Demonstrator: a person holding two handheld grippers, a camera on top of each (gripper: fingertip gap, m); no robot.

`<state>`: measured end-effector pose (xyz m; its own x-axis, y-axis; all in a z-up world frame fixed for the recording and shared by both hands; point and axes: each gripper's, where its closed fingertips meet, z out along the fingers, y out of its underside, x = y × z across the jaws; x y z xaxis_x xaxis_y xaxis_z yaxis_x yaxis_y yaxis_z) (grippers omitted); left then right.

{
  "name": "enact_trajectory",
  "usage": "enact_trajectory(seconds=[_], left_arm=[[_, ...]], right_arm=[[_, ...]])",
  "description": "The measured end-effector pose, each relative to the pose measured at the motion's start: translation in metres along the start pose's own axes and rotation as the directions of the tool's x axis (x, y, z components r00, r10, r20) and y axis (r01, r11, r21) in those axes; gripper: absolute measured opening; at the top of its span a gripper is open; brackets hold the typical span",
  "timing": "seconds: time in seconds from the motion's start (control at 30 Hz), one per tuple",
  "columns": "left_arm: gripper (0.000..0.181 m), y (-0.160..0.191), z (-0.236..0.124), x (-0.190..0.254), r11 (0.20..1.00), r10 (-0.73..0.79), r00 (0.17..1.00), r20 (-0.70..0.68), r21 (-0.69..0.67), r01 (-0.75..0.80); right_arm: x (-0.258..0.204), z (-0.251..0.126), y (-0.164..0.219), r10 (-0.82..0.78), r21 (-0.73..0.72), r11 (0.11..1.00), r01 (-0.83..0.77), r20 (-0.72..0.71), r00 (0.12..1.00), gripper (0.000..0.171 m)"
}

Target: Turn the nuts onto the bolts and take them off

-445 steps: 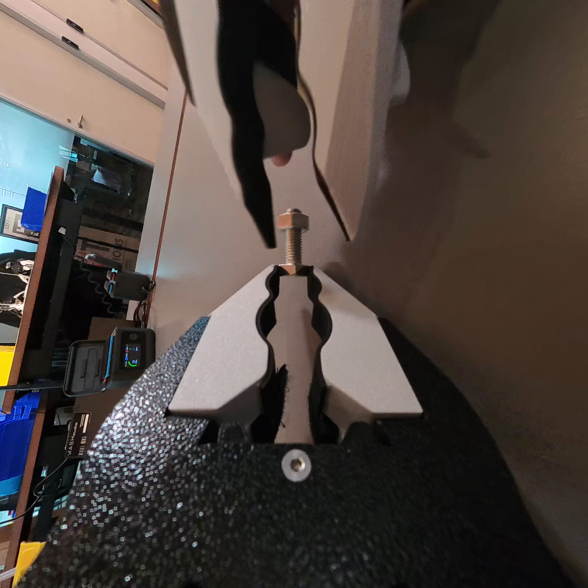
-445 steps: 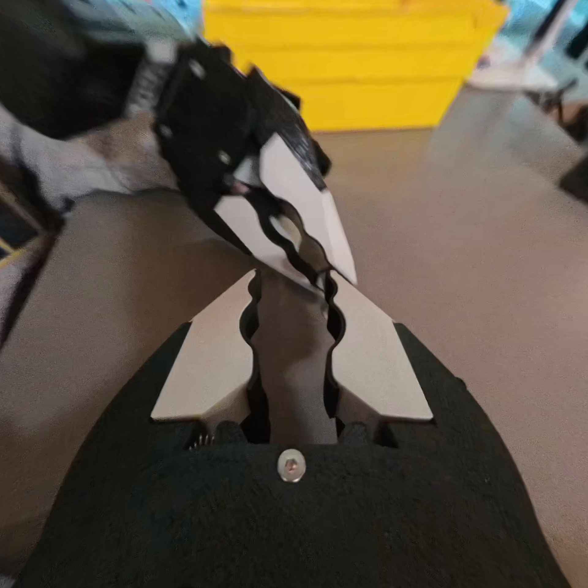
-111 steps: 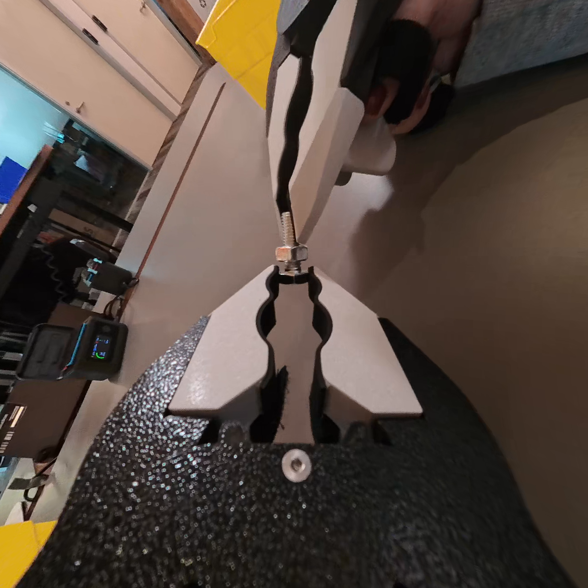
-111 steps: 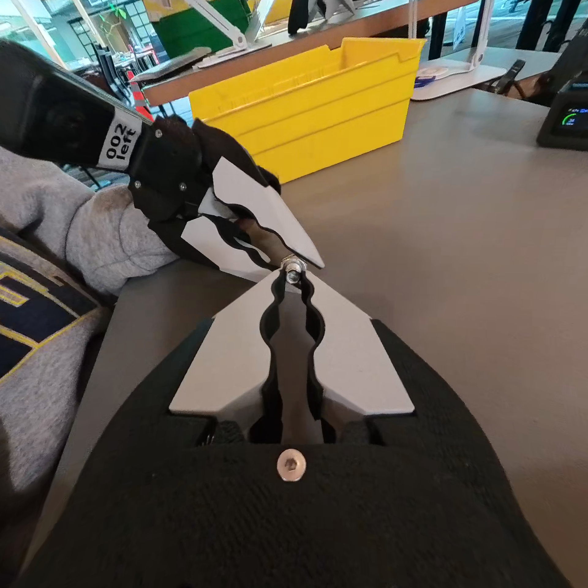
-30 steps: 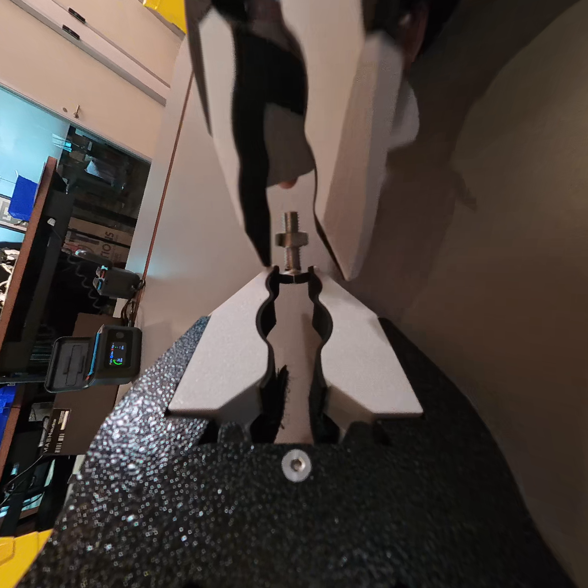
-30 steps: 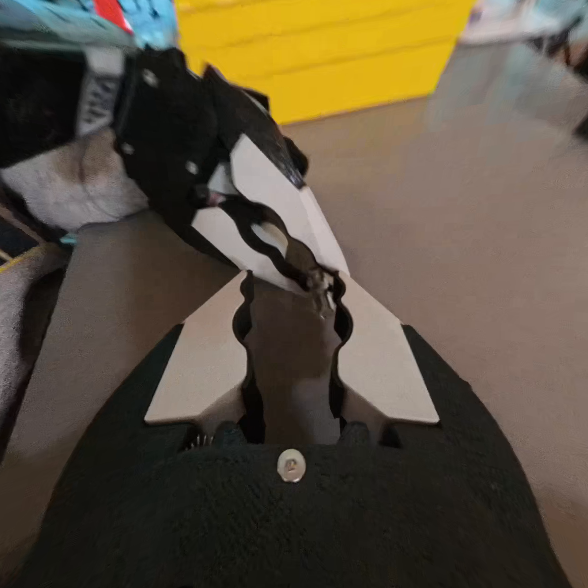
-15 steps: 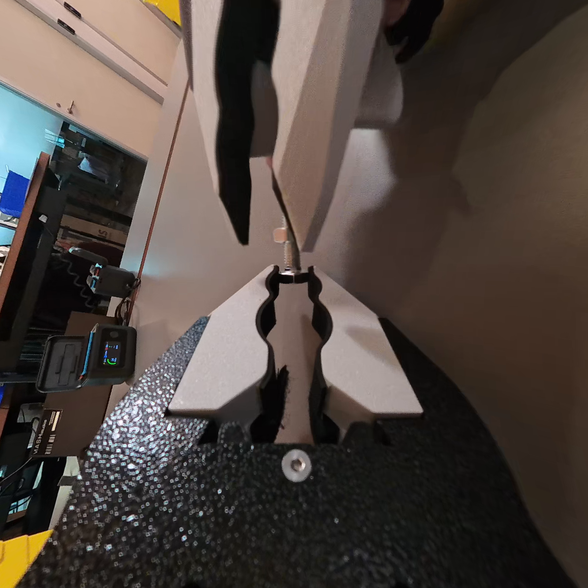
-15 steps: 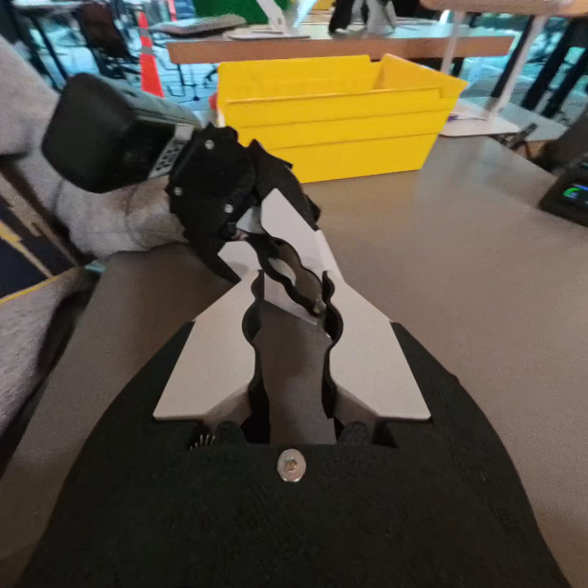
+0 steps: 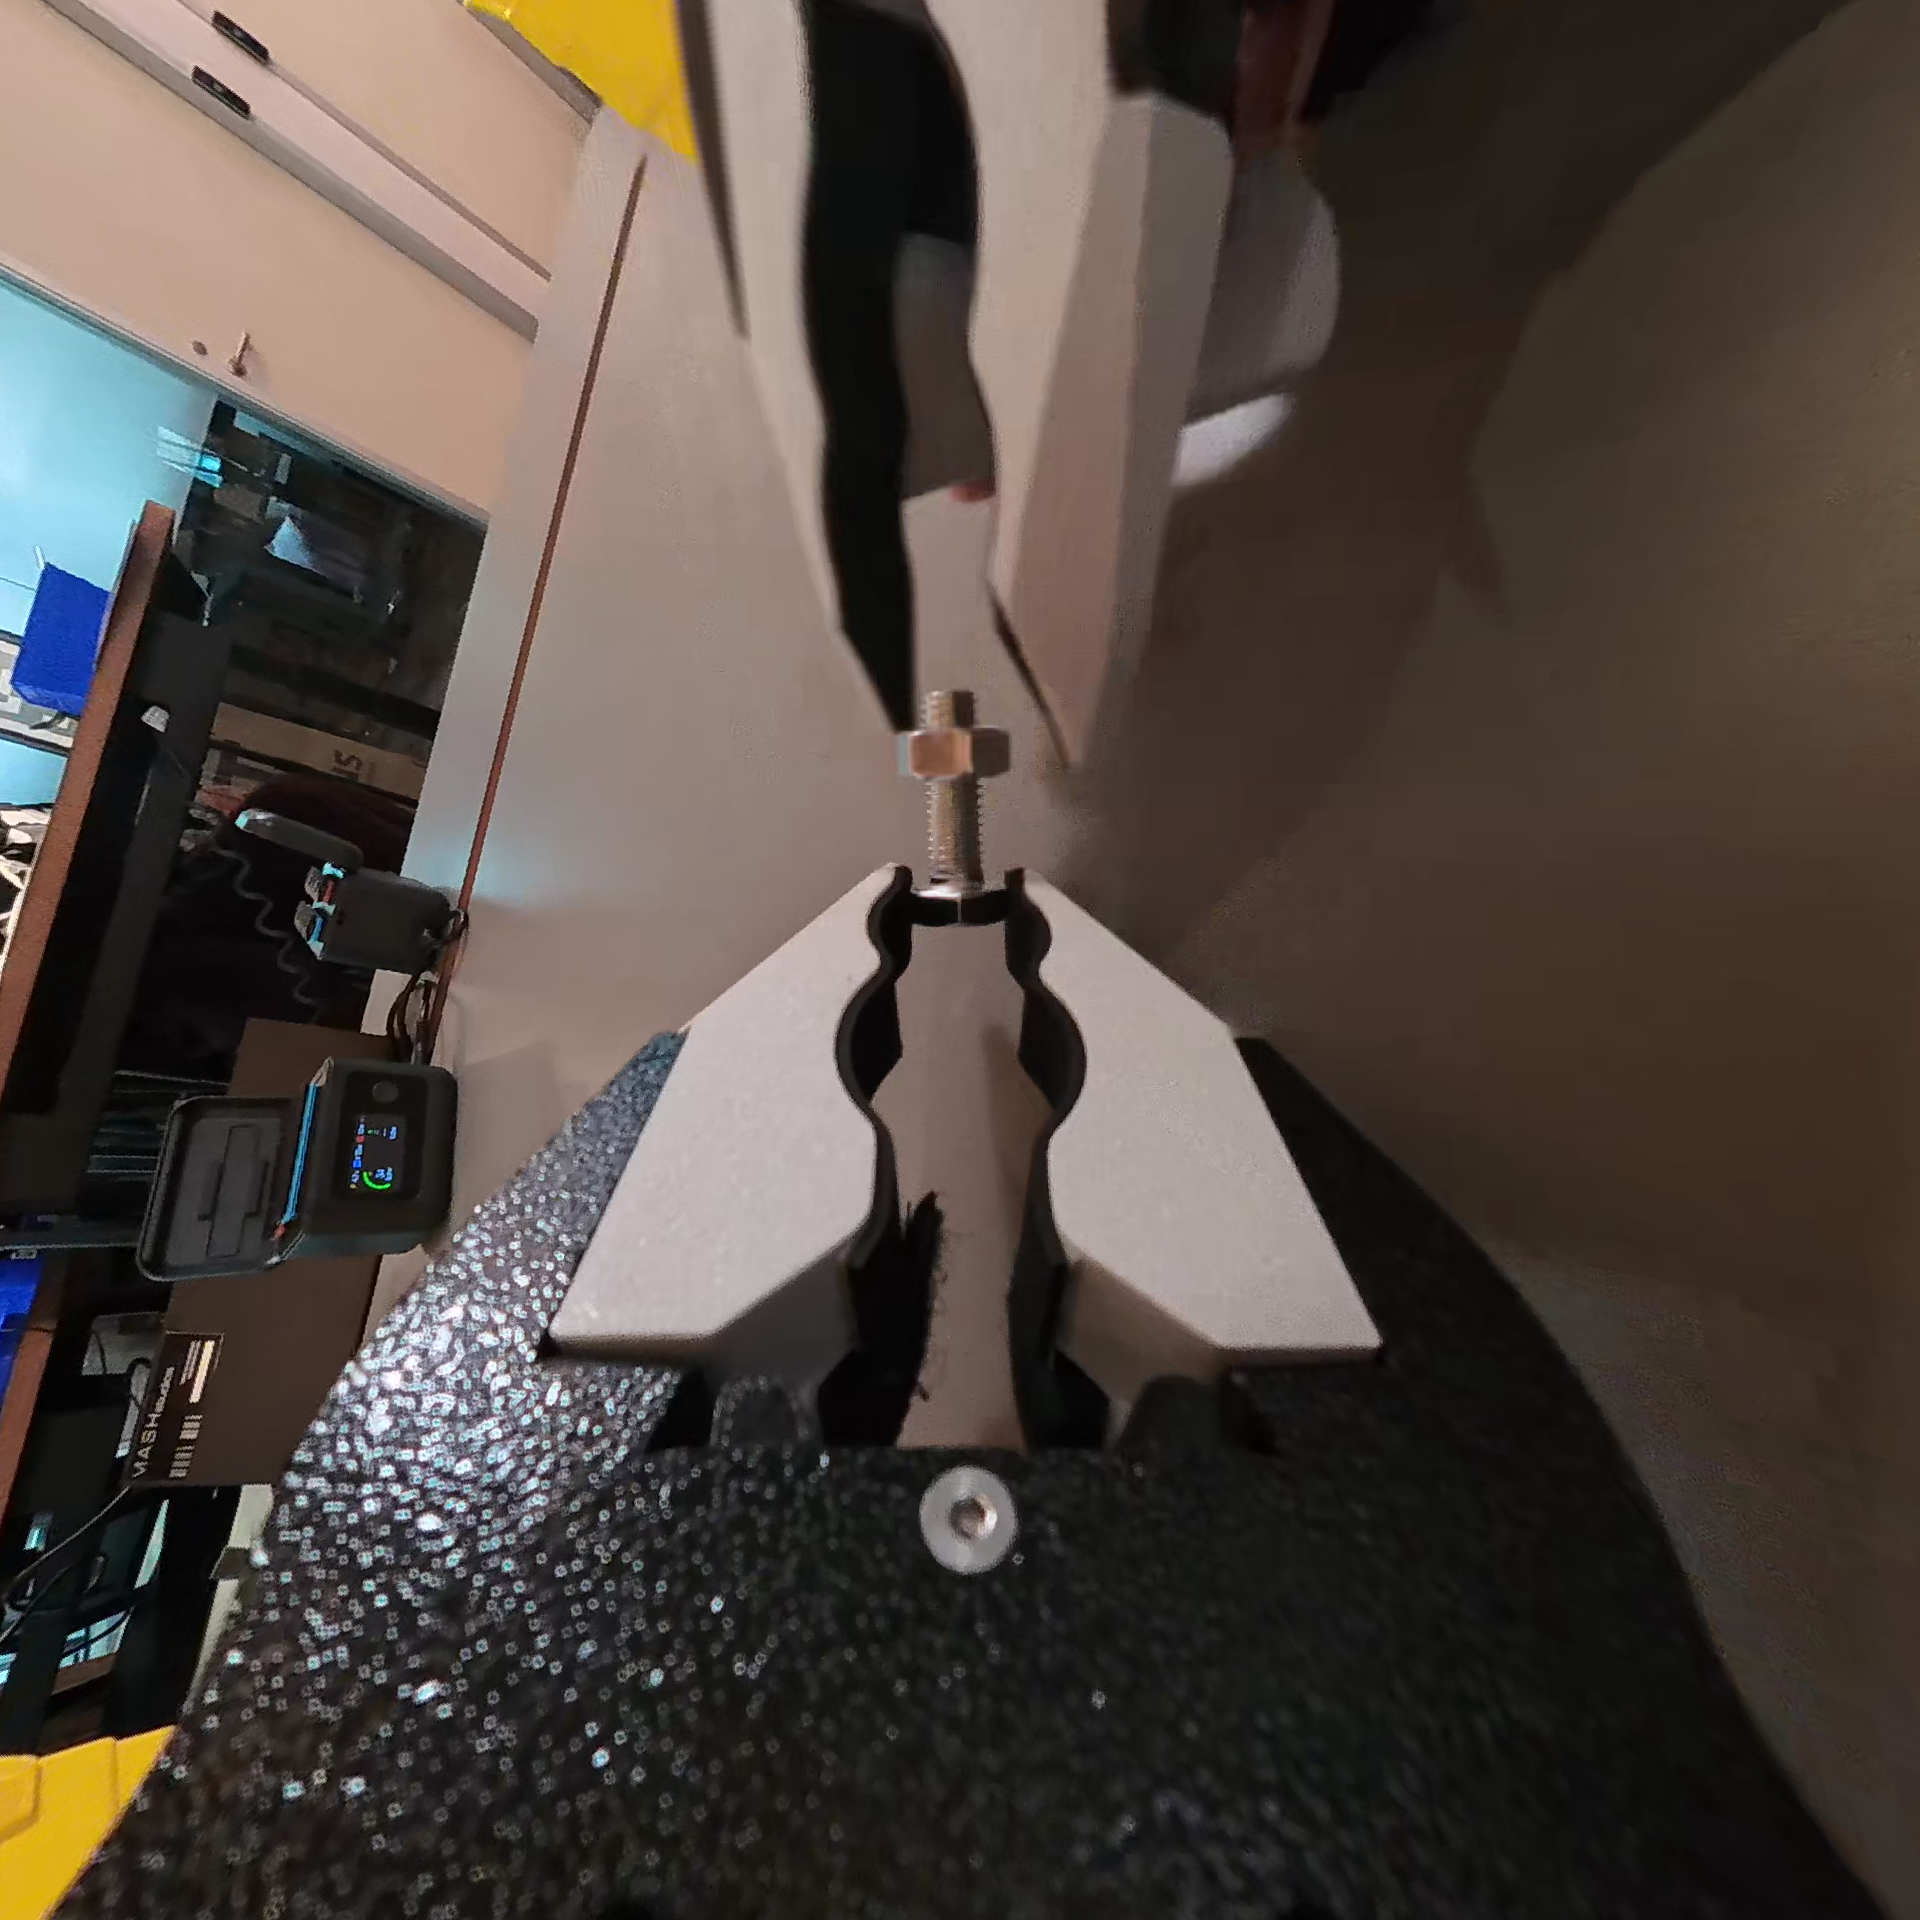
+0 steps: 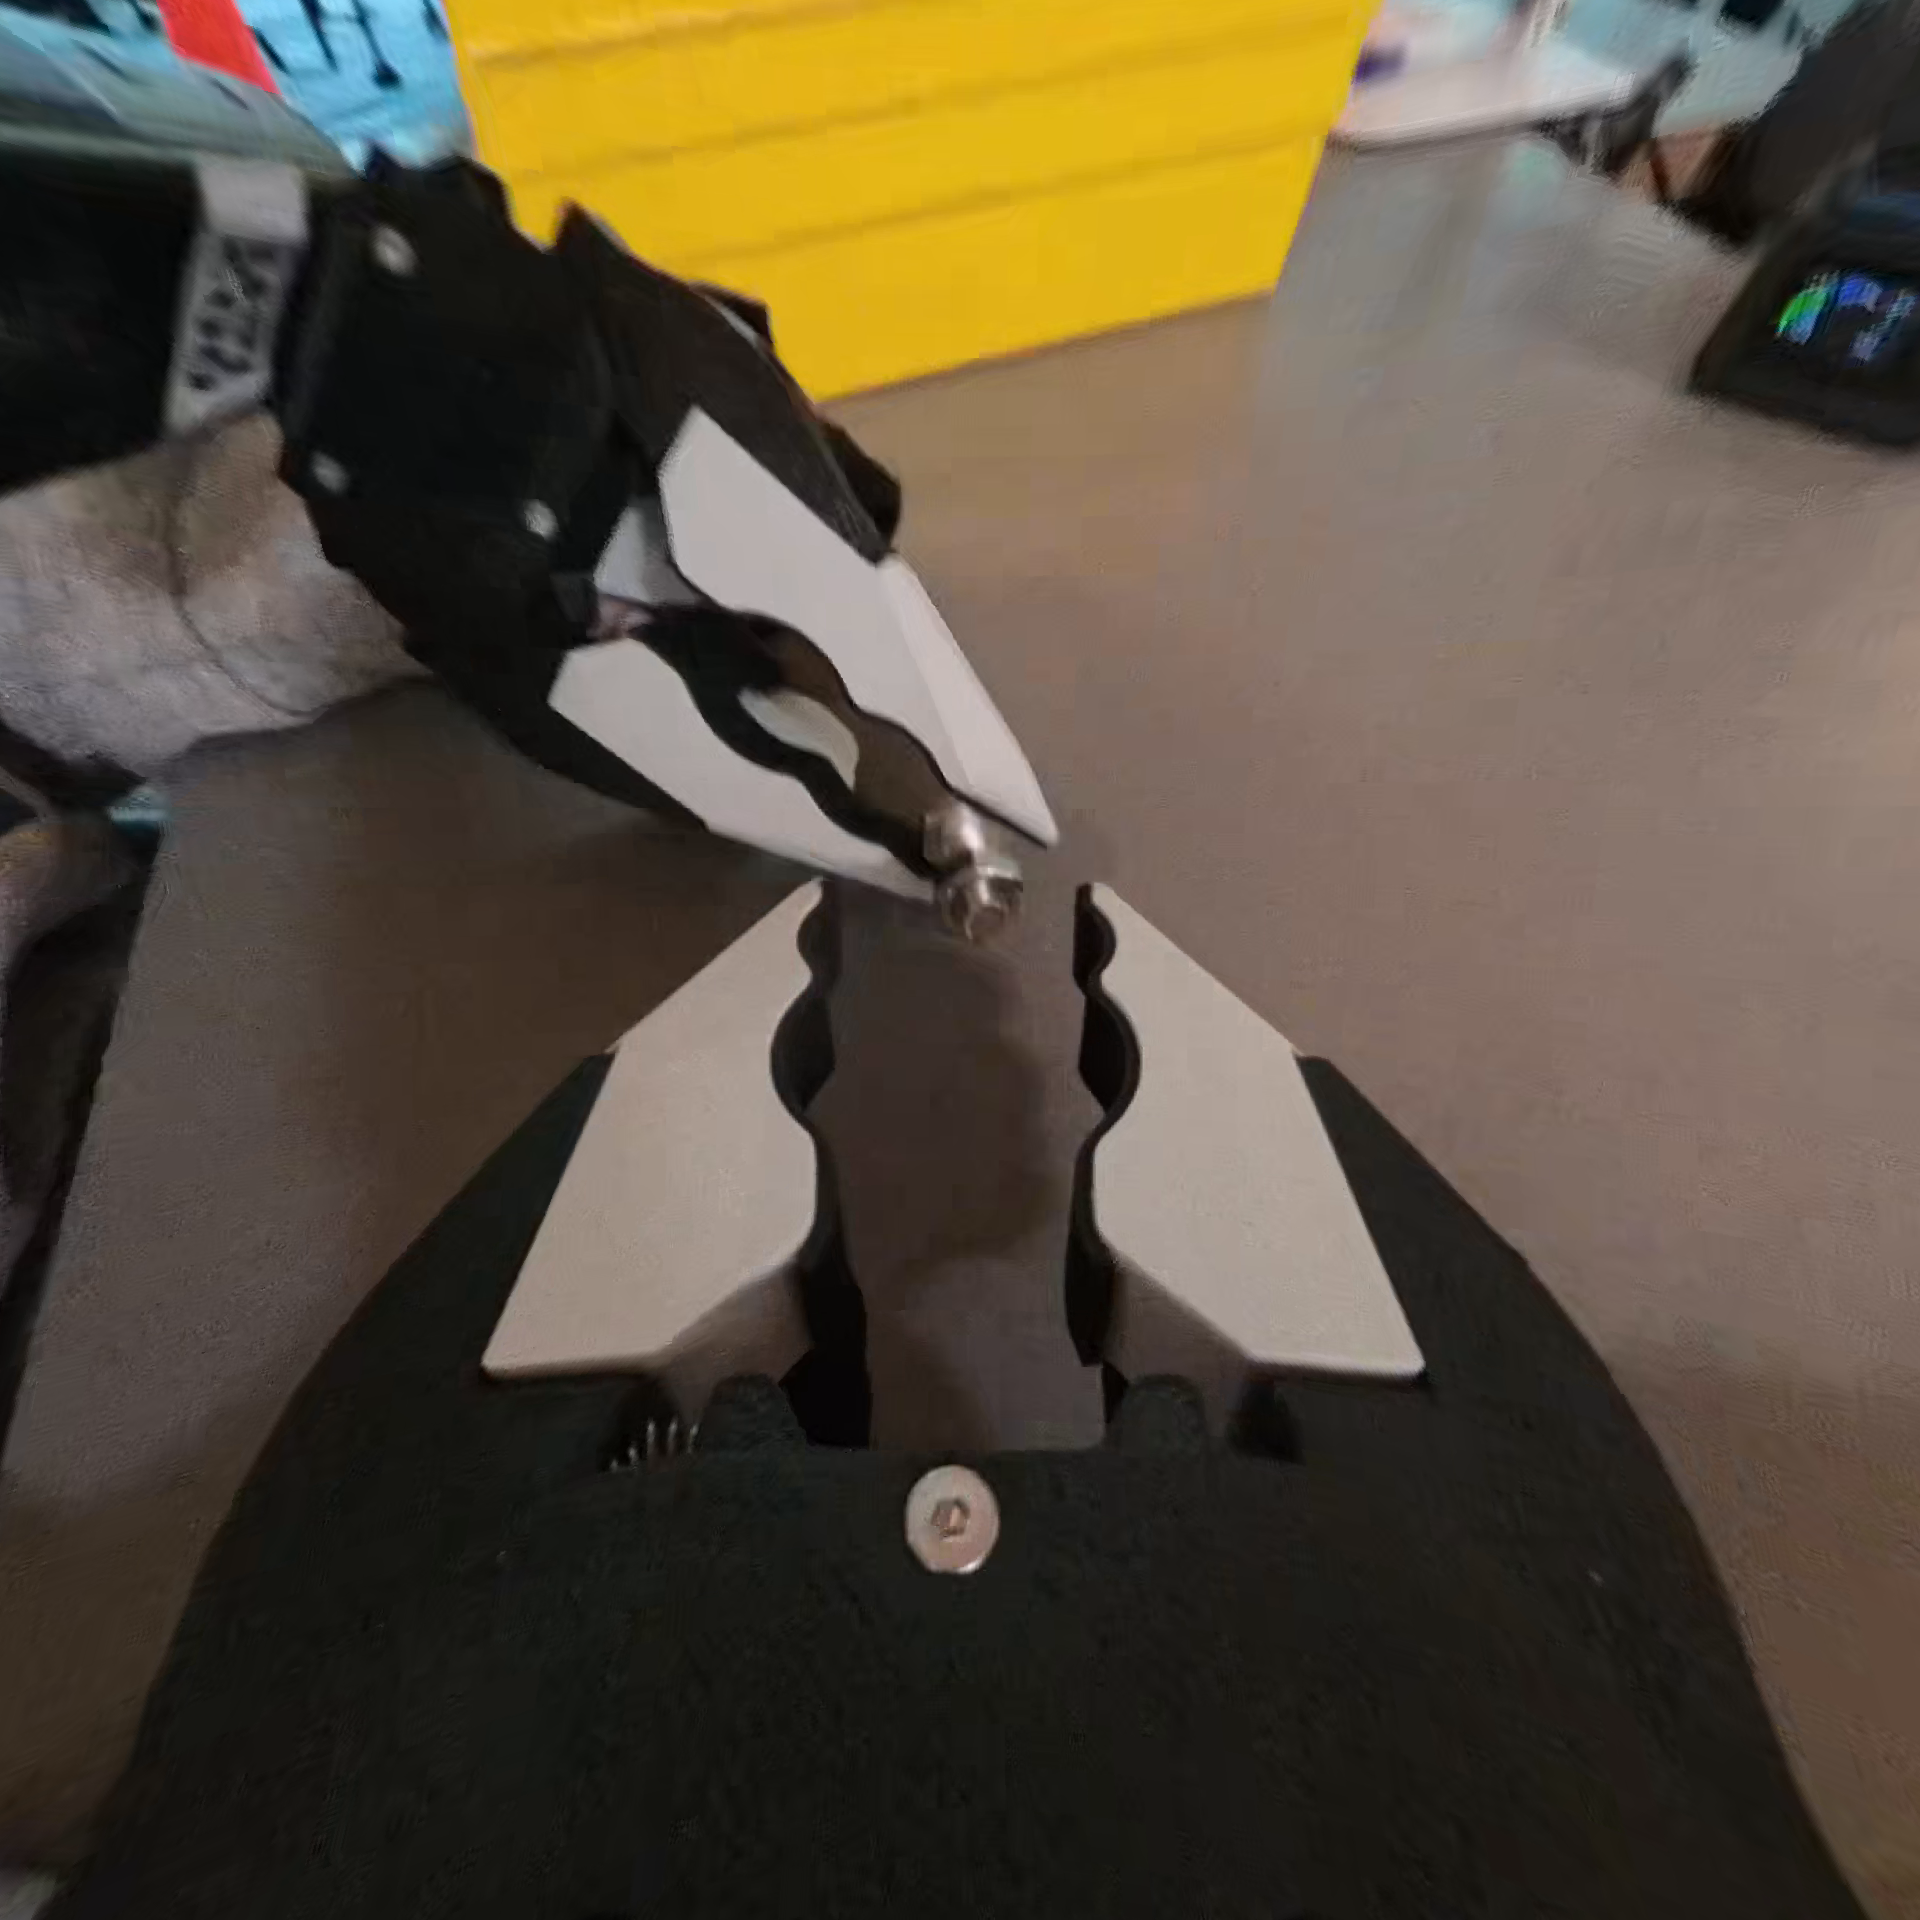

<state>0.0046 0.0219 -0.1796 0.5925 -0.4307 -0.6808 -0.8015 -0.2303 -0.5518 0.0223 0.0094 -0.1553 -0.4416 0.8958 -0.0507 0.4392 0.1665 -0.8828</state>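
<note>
My left gripper [image 9: 958, 902] is shut on the head of a steel bolt [image 9: 954, 831], which points straight out from its tips. A hex nut [image 9: 953, 753] sits on the thread near the bolt's free end. My right gripper [image 10: 951, 899] is open and empty, its tips just short of the nut [image 10: 982, 902]. In the left wrist view the right gripper [image 9: 961, 686] hangs above the bolt end, jaws apart, not touching the nut. In the right wrist view the left gripper [image 10: 977, 847] comes in from the left, holding the bolt [image 10: 961, 836].
A yellow bin [image 10: 883, 177] stands at the back of the brown table [image 10: 1455, 727]. A small black device with a lit screen [image 10: 1839, 312] sits at the far right; it also shows in the left wrist view [image 9: 312, 1164]. A grey sleeve [image 10: 156, 582] is at left. My left and right fingertips are right by each other.
The right gripper was closed around the nut half a second ago; now it has opened and drawn back off it. The left gripper keeps holding the bolt still.
</note>
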Motion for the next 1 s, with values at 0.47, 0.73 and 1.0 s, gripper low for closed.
enact_trajectory(seconds=[0.47, 0.73, 1.0], left_arm=[[0.016, 0.000, 0.000, 0.000, 1.000, -0.001, 1.000, -0.001, -0.003, 0.001], [0.016, 0.000, 0.000, 0.000, 1.000, 0.006, 1.000, 0.002, -0.007, -0.006], [0.016, 0.000, 0.000, 0.000, 1.000, 0.008, 1.000, -0.002, -0.009, -0.008]], right_arm=[[0.000, 0.003, 0.017, 0.025, -0.092, 0.995, -0.025, 0.007, 1.000, 0.041], [-0.013, -0.002, -0.033, -0.140, 0.146, 0.980, 0.136, 0.015, 0.990, 0.041], [-0.005, 0.010, 0.000, -0.082, -0.042, 0.996, 0.083, 0.033, 0.996, 0.048]])
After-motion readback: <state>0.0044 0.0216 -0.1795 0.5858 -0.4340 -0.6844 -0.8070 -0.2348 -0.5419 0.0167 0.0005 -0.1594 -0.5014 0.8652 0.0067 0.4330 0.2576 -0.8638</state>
